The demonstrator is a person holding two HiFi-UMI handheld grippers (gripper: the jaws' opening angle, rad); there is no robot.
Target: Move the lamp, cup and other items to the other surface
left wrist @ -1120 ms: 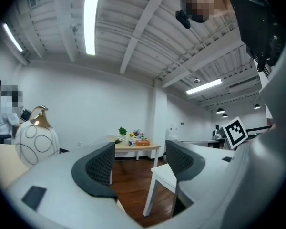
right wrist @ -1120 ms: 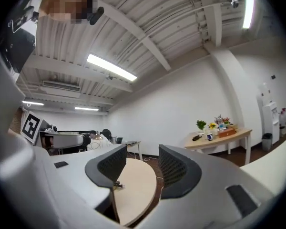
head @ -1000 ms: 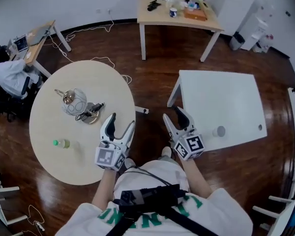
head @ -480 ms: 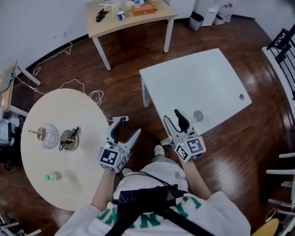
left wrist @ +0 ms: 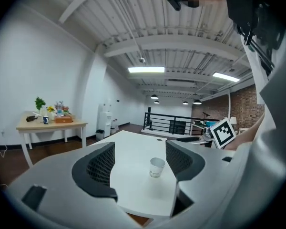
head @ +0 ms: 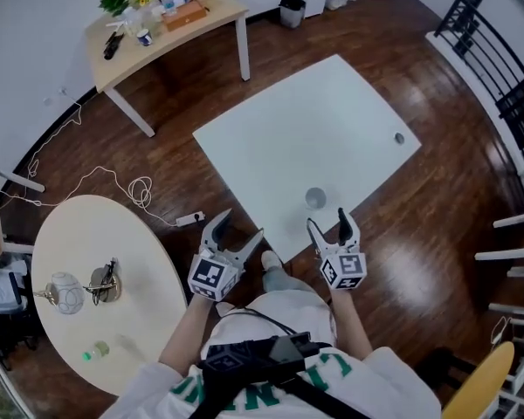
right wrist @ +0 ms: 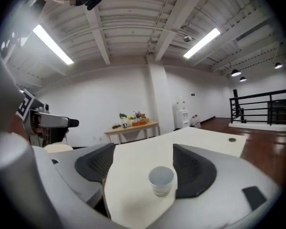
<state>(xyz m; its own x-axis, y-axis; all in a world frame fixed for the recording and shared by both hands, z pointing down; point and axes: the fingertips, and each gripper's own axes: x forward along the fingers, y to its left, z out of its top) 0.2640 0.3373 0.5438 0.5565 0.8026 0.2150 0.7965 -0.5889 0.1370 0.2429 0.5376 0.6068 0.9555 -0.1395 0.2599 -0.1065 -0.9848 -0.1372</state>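
Fingers (right wrist: 193, 171) of the right gripper (head: 328, 223) have just been spreading to nearly full width and grip nothing. The paper cup (head: 314, 199) stands free on the white table (head: 332, 103) just off their tips at eleven o'clock, which reads as a fresh set-down. The left gripper (head: 240, 230) is also wide and empty, probably kept free for the next fetch from the round table (head: 113, 234) at eight o'clock, where a green bottle (head: 94, 350) sits.

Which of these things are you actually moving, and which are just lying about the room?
Part of the job: paper cup on the white table; pale globe lamp, metal object and green-capped bottle on the round table.
Just lying about: cluttered wooden table; power strip and cable on the floor; bin.
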